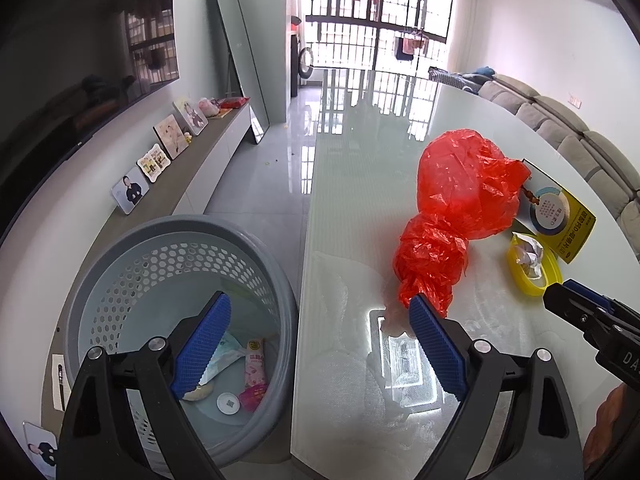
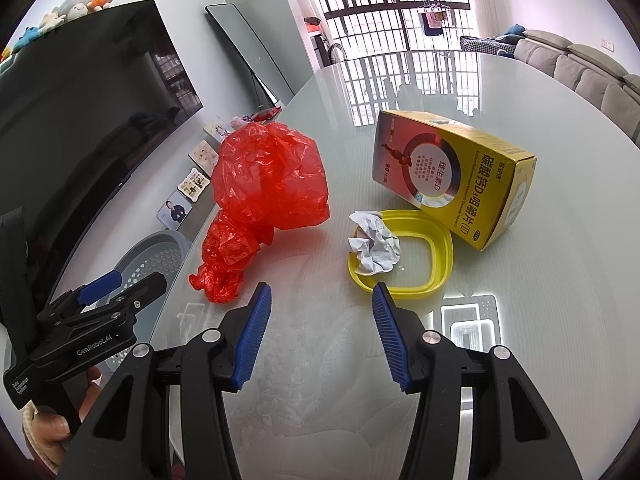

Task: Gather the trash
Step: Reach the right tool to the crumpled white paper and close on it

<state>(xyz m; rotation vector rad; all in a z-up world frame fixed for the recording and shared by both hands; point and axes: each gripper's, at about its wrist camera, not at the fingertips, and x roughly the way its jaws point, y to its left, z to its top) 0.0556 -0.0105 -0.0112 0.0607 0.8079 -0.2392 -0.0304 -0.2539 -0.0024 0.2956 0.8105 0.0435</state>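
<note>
The grey perforated bin (image 1: 180,320) stands on the floor just beside the left edge of the bench (image 1: 360,160). It already holds a few scraps at the bottom: a crumpled pale wrapper, a pink-and-yellow sachet, a small white round lid and something that may be a peel. So the collecting looks partly done, with more still lying on the bench.

The left tool (image 1: 320,340) hangs over the gap between bin and bench edge, its blue pads spread wide with nothing between them. Its right pad is close to the lower tail of the crumpled red plastic bag (image 1: 460,208), though I cannot tell whether they touch. My guess is that this bag is the next pick. That calls for moving the tool right, over the twisted lower end, closing on it, then carrying it left over the bin rim.

Right of the bag sits a shallow yellow lid (image 2: 424,248) holding one ball of crumpled white paper (image 2: 374,246), and just behind it a yellow tablet box (image 2: 448,184) lying on its side. The right tool (image 2: 318,336) hovers near the lid, half spread and pinching nothing; the paper ball seems its likely target
</note>
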